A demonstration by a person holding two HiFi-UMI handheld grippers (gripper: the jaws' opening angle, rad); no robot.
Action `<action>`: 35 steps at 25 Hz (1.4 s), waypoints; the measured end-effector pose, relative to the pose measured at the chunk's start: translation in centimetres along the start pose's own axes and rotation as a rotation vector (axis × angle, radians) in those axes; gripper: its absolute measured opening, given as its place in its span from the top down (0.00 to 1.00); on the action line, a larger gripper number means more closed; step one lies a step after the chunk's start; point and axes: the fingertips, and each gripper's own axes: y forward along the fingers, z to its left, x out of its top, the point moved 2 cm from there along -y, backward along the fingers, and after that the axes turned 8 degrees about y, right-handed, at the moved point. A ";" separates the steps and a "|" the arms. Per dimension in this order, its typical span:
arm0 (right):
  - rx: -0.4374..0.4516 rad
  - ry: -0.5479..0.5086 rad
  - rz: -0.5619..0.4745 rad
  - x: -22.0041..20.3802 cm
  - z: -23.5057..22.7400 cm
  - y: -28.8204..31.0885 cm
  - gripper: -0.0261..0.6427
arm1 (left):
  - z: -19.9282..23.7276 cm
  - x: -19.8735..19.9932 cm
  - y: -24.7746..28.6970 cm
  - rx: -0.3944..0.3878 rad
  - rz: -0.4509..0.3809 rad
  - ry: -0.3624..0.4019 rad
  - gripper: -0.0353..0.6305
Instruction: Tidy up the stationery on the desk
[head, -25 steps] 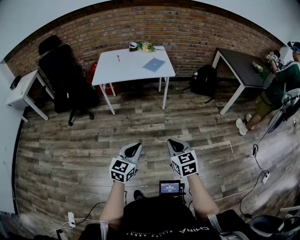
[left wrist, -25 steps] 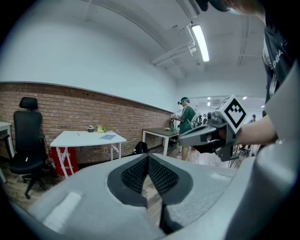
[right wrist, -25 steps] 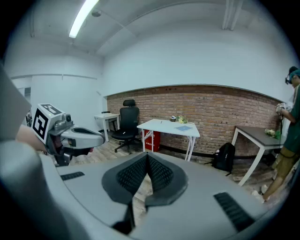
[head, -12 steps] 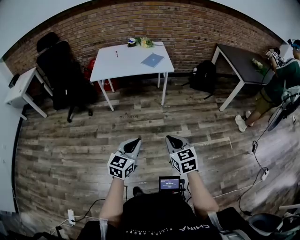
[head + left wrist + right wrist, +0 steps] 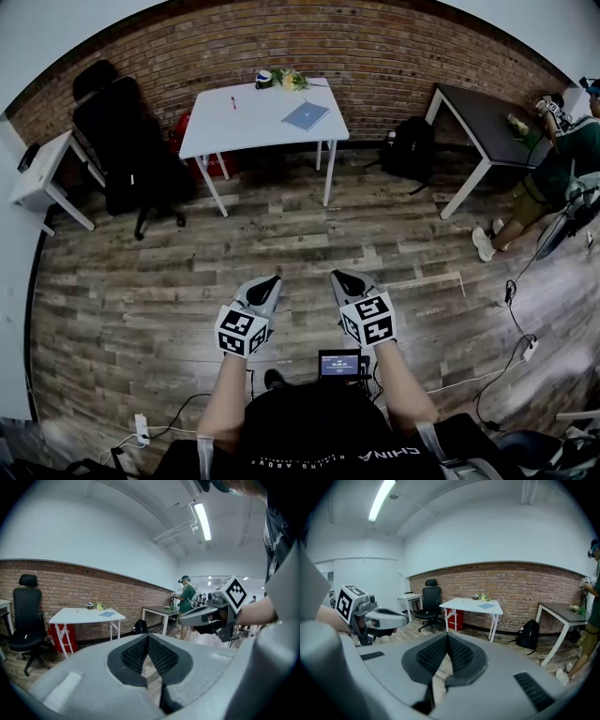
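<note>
Since a second ago the white worktop point(image 5: 267, 127) has slid a little up and to the left in the head view, and both grippers sit slightly higher in it. On that worktop a blue notebook point(image 5: 306, 115) lies flat near the right end, a thin red pen point(image 5: 233, 102) lies apart from it towards the left, and at the back edge a small dark-and-white cup point(image 5: 263, 80) stands just beside a yellow-green bunch point(image 5: 290, 83) too small to tell more of. All of it lies across the room, well apart from the grippers. The worktop stands on white legs against a brick wall point(image 5: 394, 52), with something red point(image 5: 211, 164) under it. A black office chair point(image 5: 127, 155) is to its left, then a small white table point(image 5: 42, 178). To its right a black backpack point(image 5: 411, 150) rests on the grey wooden plank floor point(image 5: 281, 244), near a dark table point(image 5: 483, 127) where a person in green point(image 5: 562, 155) bends. Cables point(image 5: 511, 328) trail over the floor on the right. Low in the head view the left gripper point(image 5: 265, 285) and right gripper point(image 5: 345, 279) point forward side by side, each with its fingers point(image 5: 136, 654) clenched together on nothing.
</note>
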 end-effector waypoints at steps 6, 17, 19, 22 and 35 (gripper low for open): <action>0.014 0.002 0.007 -0.3 -2.0 -0.2 0.95 | -0.6 0.1 1.5 0.013 0.018 0.000 0.93; 0.058 -0.005 0.036 -1.3 -7.4 -0.8 0.95 | -3.0 0.3 5.6 0.056 0.043 -0.003 0.93; 0.065 -0.006 0.046 -1.7 -8.2 -0.8 0.95 | -3.3 0.2 5.9 0.066 0.046 -0.009 0.93; 0.069 -0.002 0.060 -1.8 -9.1 -0.3 0.95 | -3.2 -0.4 6.4 0.079 0.061 -0.024 0.93; 0.039 0.019 0.089 1.4 -9.2 9.6 0.95 | 7.7 -2.0 9.8 0.060 0.064 -0.065 0.93</action>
